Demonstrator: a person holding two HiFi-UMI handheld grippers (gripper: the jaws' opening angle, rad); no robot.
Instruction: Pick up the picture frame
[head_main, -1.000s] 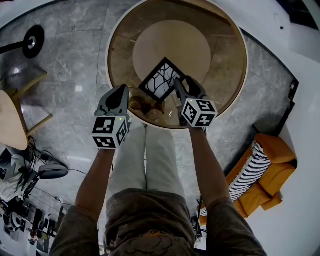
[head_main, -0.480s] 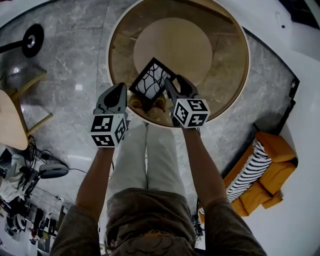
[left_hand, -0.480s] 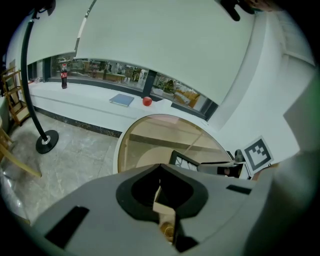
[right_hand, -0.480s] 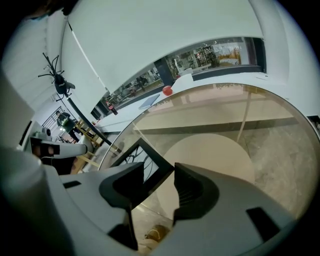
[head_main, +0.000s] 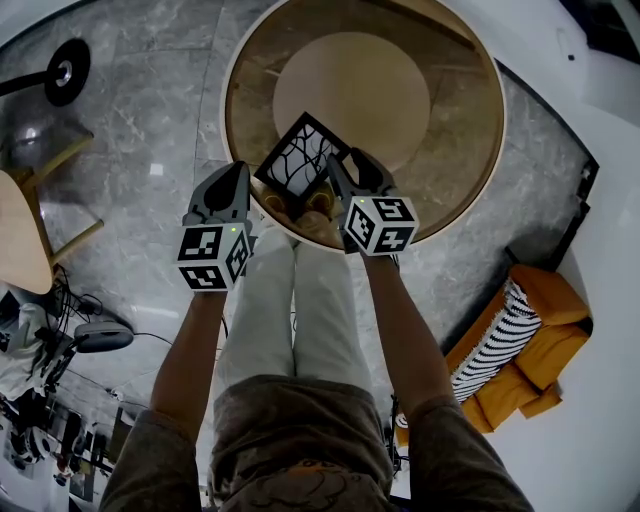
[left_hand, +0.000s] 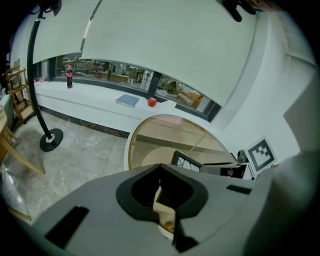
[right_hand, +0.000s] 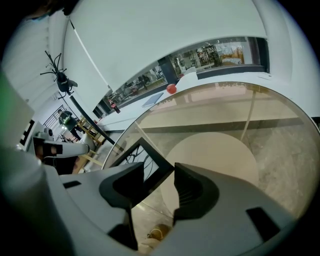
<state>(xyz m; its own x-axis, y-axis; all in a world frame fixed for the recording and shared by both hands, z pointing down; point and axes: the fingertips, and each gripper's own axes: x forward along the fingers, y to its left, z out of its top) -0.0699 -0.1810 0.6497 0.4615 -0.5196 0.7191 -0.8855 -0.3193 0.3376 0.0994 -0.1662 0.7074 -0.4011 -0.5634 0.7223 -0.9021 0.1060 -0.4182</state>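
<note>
Seemingly the right hand-held gripper (head_main: 338, 176) clamped the picture frame (head_main: 298, 160) only by its edge, mid-picture; it could pivot loose onto the glass counter (head_main: 462, 130). The left hand-held gripper (head_main: 236, 182) was closed, empty.

Picture frame (head_main: 298, 160) above the table (head_main: 452, 120)

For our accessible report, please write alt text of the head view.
Seen from above, a person's right tongs grip a black frame by its corner, at the near edge of a round glass table. The left tongs, shut and empty, hang beside the frame.
</note>
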